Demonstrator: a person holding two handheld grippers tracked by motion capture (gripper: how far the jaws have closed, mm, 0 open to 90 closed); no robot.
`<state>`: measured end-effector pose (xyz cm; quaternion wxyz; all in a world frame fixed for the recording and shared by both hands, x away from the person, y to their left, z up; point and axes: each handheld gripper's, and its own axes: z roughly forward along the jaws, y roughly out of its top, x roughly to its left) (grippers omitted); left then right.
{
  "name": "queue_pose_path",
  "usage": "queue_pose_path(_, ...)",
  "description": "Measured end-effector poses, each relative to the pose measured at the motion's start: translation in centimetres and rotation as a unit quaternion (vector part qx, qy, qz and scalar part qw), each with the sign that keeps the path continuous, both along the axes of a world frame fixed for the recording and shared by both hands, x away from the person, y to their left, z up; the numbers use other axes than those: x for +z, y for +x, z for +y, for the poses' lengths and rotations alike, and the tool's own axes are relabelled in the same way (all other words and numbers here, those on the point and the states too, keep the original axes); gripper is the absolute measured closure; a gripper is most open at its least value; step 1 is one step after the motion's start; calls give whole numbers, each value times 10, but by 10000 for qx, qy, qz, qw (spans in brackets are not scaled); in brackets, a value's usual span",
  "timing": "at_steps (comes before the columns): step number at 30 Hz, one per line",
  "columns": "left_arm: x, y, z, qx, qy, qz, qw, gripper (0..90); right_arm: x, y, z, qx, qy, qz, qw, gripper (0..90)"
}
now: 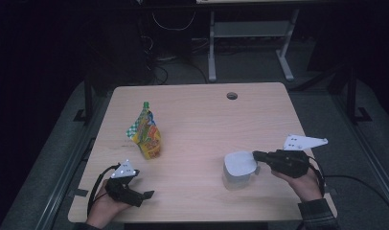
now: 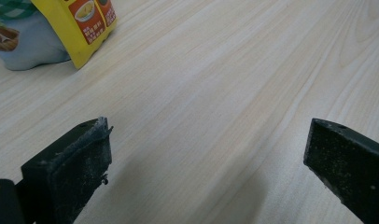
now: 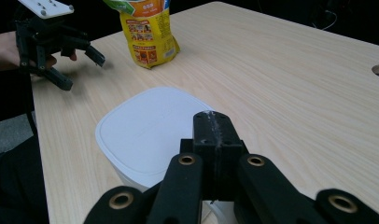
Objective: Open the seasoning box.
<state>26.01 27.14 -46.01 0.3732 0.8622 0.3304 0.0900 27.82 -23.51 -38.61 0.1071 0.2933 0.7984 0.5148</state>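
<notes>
The right gripper (image 3: 215, 122) fills the bottom of its own view, its black linkage arms hiding the near rim of the tub (image 3: 150, 133), so whether the closed jaws pinch the lid's edge or merely rest over it cannot be told; the jaws themselves stand pressed together. In the high view the right gripper (image 1: 256, 155) sits at lower right, its tip touching the right edge of the tub (image 1: 238, 168), whose translucent wall is faint against the table (image 1: 202, 115). The tub is a squarish white plastic container with rounded corners and a smooth, flat, slightly rimmed lid, at lower centre-right of the high view. The left gripper (image 1: 147, 195), lower left, has its jaws wide apart with bare pale wood grain between them; its pads (image 2: 87, 158) look dusty and scuffed. The pouch (image 1: 146, 132), a crinkled yellow, orange and green foil pack standing upright, is left of centre; it is cut off at the upper left of the left gripper view, and its print is too small to read.
</notes>
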Motion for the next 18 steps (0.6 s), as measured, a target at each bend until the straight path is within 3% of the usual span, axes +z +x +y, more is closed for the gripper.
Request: queue_pose_path(18, 0, 0, -1, -19, -1, 18, 10000, 1, -3, 0, 3, 24, -78, 49, 10000, 899)
